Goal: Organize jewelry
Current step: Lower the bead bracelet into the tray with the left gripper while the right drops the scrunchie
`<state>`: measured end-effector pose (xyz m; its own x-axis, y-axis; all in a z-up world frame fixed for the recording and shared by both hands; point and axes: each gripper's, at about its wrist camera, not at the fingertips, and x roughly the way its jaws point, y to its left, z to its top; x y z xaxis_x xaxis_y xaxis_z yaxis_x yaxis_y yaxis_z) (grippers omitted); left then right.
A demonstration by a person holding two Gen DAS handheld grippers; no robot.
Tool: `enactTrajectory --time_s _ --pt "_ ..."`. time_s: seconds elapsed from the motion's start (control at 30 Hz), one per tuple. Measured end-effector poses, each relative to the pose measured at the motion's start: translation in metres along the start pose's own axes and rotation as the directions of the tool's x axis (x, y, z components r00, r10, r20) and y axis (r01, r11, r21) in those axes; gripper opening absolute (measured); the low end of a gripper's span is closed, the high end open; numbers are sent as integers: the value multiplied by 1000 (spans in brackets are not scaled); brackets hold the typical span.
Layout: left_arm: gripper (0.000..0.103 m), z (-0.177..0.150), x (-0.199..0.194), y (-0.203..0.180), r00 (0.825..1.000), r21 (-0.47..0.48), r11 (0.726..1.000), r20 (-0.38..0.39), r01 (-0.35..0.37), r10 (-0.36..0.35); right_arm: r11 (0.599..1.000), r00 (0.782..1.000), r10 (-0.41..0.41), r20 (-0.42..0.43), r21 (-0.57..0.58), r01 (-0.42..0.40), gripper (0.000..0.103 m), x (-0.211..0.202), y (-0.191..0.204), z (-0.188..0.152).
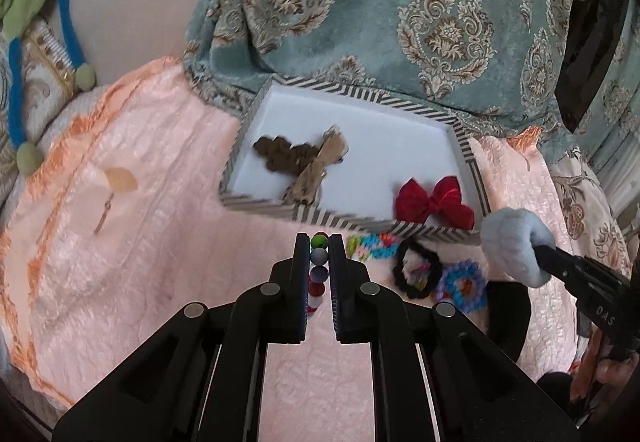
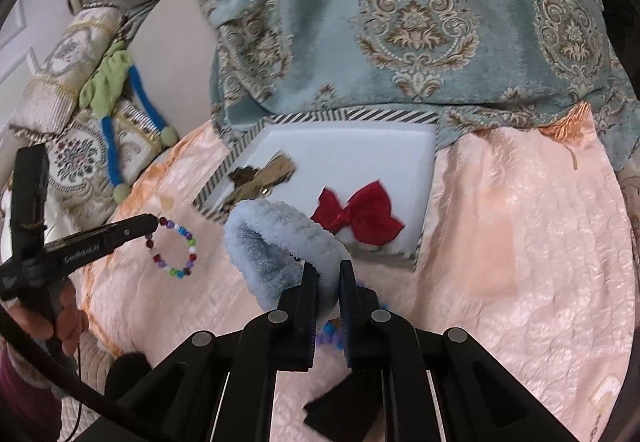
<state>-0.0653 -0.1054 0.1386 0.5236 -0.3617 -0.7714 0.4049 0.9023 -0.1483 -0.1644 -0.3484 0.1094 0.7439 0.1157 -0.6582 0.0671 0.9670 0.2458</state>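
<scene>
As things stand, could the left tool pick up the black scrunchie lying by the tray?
Probably not yet: the left tool is shut on the bead bracelet. The black scrunchie lies uncovered just beside it, so the way looks free once the bracelet is set down.

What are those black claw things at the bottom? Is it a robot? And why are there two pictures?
Not a robot. A person holds one black pincher tool in each hand, and each tool has a little camera looking along its two fingers. So there are two pictures: one from the left gripper, one from the right gripper.

The left gripper is shut on a bead bracelet. The right gripper is shut on a fluffy blue scrunchie. Each camera also sees the other tool from the side.

Below them is a pink blanket. On it sits a striped tray holding a red bow and a brown and tan clip. In front of the tray lie a black scrunchie and some colourful knitted bands.
</scene>
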Motion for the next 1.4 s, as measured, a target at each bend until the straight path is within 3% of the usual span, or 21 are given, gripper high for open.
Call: enactTrajectory --time_s 0.47,0.73,1.2,1.33,1.4 --pt "8 60 38 -52 999 97 995 32 -21 18 997 996 -80 -26 4 80 9 43 -24 54" --pt "8 80 75 -69 1000 110 994 11 -11 10 992 991 -123 -55 7 124 9 79 -35 77" --pt "8 62 144 -40 994 62 996 -86 -62 67 955 950 -290 -117 -103 279 9 151 -45 85" --pt "8 57 147 -37 993 70 995 -84 -78 84 953 944 -296 -145 -117 280 10 159 -46 78" --pt "9 55 145 -38 993 74 994 -77 -83 88 956 946 -287 -151 -113 272 15 156 -45 76"
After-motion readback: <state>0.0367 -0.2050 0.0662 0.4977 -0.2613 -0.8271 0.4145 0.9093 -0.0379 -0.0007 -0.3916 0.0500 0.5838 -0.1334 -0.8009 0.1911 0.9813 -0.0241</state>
